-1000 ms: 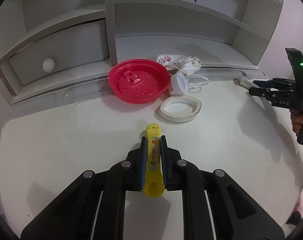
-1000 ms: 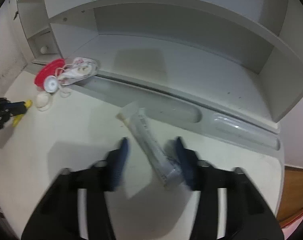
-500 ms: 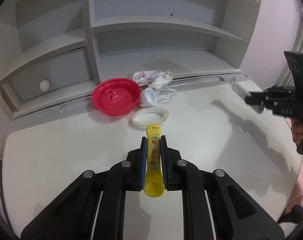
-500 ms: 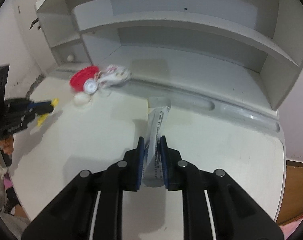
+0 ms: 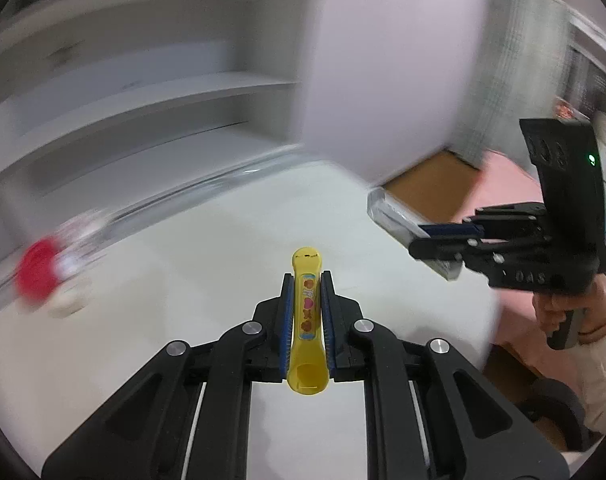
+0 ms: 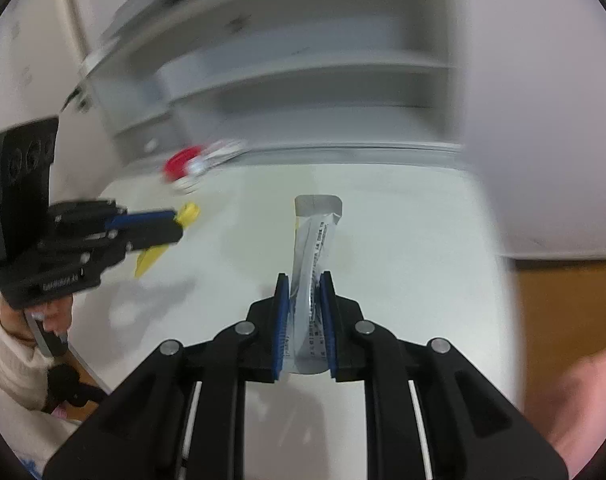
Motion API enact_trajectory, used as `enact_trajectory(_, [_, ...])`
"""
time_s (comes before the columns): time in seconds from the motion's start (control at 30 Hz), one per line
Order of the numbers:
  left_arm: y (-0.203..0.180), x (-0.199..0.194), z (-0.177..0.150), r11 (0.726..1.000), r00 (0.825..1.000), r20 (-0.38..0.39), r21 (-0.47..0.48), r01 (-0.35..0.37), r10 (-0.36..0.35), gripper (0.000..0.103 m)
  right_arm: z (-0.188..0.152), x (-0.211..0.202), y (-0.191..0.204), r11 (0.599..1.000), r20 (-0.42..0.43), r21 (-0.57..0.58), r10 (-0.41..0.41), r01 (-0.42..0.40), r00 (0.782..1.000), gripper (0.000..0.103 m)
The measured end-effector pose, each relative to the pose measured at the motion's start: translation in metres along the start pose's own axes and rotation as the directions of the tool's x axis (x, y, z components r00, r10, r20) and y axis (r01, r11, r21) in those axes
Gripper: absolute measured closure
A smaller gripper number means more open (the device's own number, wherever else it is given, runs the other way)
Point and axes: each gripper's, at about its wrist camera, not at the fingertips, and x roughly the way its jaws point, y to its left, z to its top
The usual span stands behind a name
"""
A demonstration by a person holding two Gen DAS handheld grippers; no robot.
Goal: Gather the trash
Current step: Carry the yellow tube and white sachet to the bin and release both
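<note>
My left gripper (image 5: 306, 292) is shut on a yellow plastic tube (image 5: 307, 320) with small stickers, held above the white desk (image 5: 207, 248). My right gripper (image 6: 304, 296) is shut on a silvery grey wrapper (image 6: 315, 240), also held above the desk. The right gripper and wrapper (image 5: 399, 216) show at the right of the left wrist view. The left gripper (image 6: 171, 220) with the yellow tube (image 6: 151, 258) shows at the left of the right wrist view.
A red lid (image 5: 35, 276) with a white ring and other bits lies at the desk's far left, blurred; it also shows in the right wrist view (image 6: 181, 162). White shelves (image 5: 143, 92) stand behind the desk. A wooden floor (image 6: 563, 312) lies past the desk's right edge.
Both grippers have swung to the right with their items still held. The red lid and shelves have slid left in both views. The right gripper shut on the wrapper a second ago.
</note>
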Motion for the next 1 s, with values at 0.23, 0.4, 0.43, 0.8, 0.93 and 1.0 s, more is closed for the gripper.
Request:
enact_trajectory(0.23, [-0.181,0.042,0.007,0.911,0.939,-0.115,0.228,0.343,-0.324,0.091,-0.114,-0.124,-0.123,0.929,0.033,0.296,-0.241,0.22,0.97,0.087])
enact_trajectory(0.4, [-0.308,0.108,-0.041,0.799,0.864,-0.345,0.358,0.484,-0.368,0.091,-0.208,-0.134,-0.19,0.852,-0.052,0.46,-0.255,0.25,0.965,0.087])
enact_trajectory(0.43, [-0.321,0.125,-0.054,0.791,0.852,-0.387,0.364,0.492,-0.352,0.091,-0.222,-0.129,-0.202,0.834,-0.074,0.487,-0.256,0.259,0.964,0.087])
enact_trajectory(0.8, [-0.268,0.37,-0.165,0.925,0.71,-0.699,0.319,0.205,0.084,0.091,-0.308,0.061,-0.295,0.721,-0.297,0.667,0.028,0.186,0.955,0.087])
enact_trajectory(0.93, [-0.237,0.408,-0.181,0.959,0.646,-0.759,0.238,0.153,0.085,0.091,-0.312,0.124,-0.306,0.69,-0.345,0.701,0.108,0.18,0.932,0.087])
enact_trajectory(1.0, [-0.231,0.414,-0.189,0.968,0.619,-0.783,0.194,0.159,0.055,0.091,-0.314,0.139,-0.309,0.675,-0.354,0.715,0.124,0.183,0.927,0.087])
